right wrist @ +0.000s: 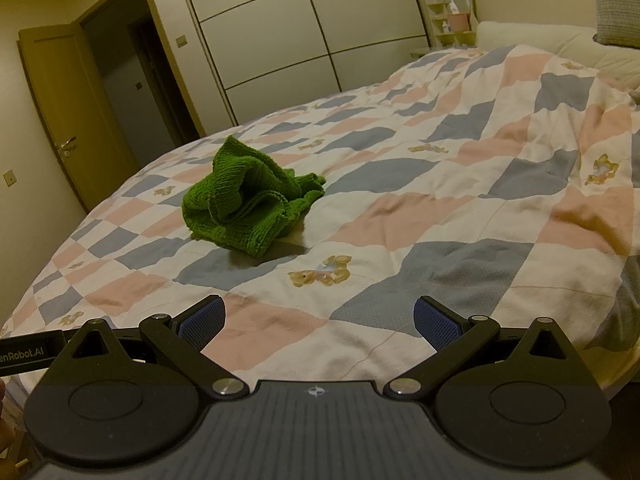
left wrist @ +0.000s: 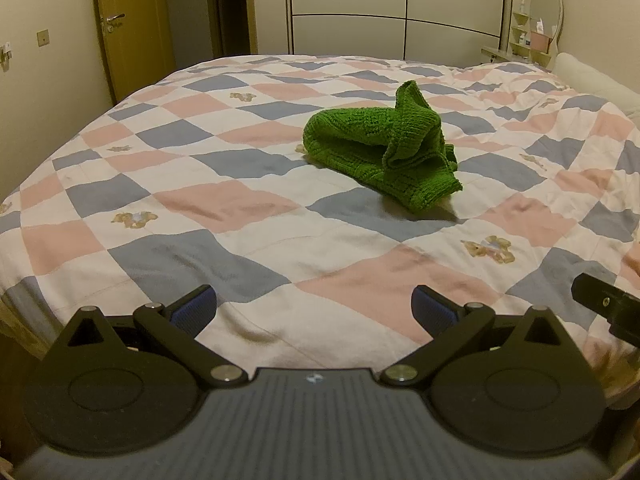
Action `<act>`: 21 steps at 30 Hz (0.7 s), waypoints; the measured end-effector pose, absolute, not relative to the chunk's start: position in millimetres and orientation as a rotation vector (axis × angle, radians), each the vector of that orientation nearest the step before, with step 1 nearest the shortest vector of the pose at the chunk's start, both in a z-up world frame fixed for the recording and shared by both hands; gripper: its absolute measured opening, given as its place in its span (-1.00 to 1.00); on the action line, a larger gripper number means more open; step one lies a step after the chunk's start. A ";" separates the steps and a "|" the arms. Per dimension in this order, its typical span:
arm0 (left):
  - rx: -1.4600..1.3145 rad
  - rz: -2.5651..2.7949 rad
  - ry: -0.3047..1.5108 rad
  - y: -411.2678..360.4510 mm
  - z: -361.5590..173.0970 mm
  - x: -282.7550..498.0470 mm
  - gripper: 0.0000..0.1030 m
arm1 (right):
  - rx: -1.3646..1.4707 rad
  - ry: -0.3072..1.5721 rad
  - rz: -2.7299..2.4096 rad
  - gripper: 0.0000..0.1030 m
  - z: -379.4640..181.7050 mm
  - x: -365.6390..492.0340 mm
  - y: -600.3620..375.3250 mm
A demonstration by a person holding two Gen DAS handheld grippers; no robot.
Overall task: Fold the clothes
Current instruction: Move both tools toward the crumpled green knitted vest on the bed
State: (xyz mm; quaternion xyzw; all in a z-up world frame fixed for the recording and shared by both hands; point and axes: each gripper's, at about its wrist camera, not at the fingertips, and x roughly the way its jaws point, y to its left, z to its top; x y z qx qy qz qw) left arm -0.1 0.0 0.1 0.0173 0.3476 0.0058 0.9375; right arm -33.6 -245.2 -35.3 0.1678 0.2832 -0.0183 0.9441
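Note:
A crumpled green knitted garment (left wrist: 380,148) lies in a heap near the middle of the bed, with one end sticking up. The right wrist view shows the same green garment (right wrist: 248,200) to the upper left. My left gripper (left wrist: 314,310) hovers over the near edge of the bed, open, with nothing between its blue pads (left wrist: 196,310). My right gripper (right wrist: 318,320) is also open and empty, low over the quilt and well short of the garment. Part of the right gripper (left wrist: 608,306) shows at the right edge of the left wrist view.
A quilt (left wrist: 200,200) of pink, blue and white patches with bear prints covers the bed. A wooden door (left wrist: 128,28) stands open at the back left, beside white wardrobe panels (left wrist: 400,8). A round mirror and small shelves (left wrist: 540,20) stand at the back right, near a pillow (right wrist: 616,4).

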 end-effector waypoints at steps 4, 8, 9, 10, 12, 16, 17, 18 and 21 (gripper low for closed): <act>0.033 0.012 0.713 0.5 0.9 -1.0 0.99 | 0.342 0.576 -0.037 1.00 -34.9 -33.2 -245.0; 0.030 0.013 0.716 0.3 1.3 -1.8 0.99 | 0.341 0.575 -0.036 1.00 -34.5 -32.7 -244.7; 0.029 0.012 0.717 -0.7 0.6 -2.0 0.99 | 0.341 0.575 -0.036 1.00 -34.3 -32.6 -244.6; 0.028 0.011 0.719 -0.8 0.3 -1.8 0.99 | 0.341 0.575 -0.036 1.00 -34.2 -32.5 -244.5; 0.025 0.007 0.721 1.1 -0.5 -1.0 0.99 | 0.341 0.575 -0.036 1.00 -33.4 -34.8 -245.3; 0.022 0.006 0.723 2.2 -1.3 -2.3 0.99 | 0.341 0.576 -0.036 1.00 -32.8 -35.2 -242.9; 0.022 0.005 0.722 2.6 -1.1 -2.9 0.99 | 0.341 0.576 -0.036 1.00 -32.5 -35.5 -242.6; 0.022 0.005 0.722 2.7 -1.0 -3.5 0.99 | 0.340 0.575 -0.036 1.00 -33.0 -35.5 -242.8; 0.020 0.002 0.722 4.2 -1.4 -4.4 0.99 | 0.338 0.575 -0.036 1.00 -32.7 -35.7 -242.2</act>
